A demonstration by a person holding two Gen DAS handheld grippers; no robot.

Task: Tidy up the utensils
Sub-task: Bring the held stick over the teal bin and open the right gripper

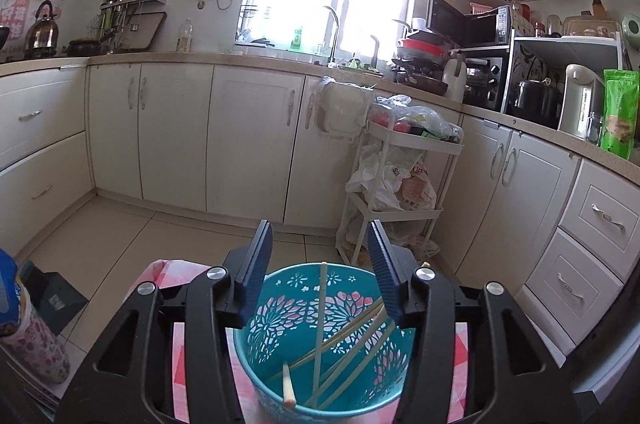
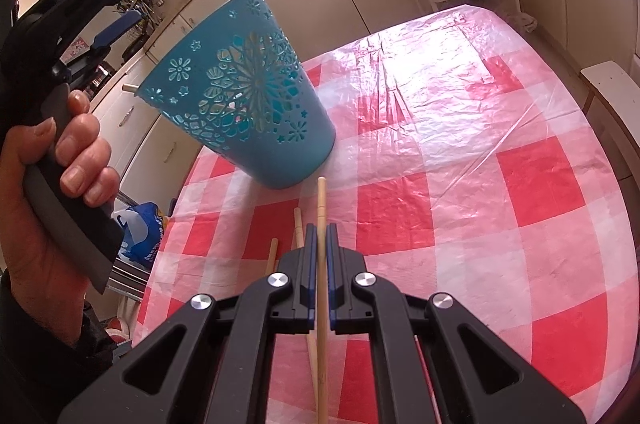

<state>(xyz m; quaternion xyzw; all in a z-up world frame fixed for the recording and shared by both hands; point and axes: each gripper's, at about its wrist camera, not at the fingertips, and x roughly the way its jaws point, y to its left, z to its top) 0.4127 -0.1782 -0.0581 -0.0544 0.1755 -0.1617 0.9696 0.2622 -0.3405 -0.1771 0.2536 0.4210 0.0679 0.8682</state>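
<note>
Red-and-white checked tablecloth [image 2: 460, 151] stretches ahead of the right gripper [image 2: 319, 236]. Just beyond it stands the teal holder [image 2: 256, 95] (chopsticks inside). Above its rim the left gripper [image 1: 316, 264] is spread, grasping nothing. Right pads clench one chopstick [image 2: 321, 207].

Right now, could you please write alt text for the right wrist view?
The right gripper is shut on one wooden chopstick above a red-checked tablecloth. Ahead stands a teal cutout holder with chopsticks inside; two more chopsticks lie on the cloth.
</note>
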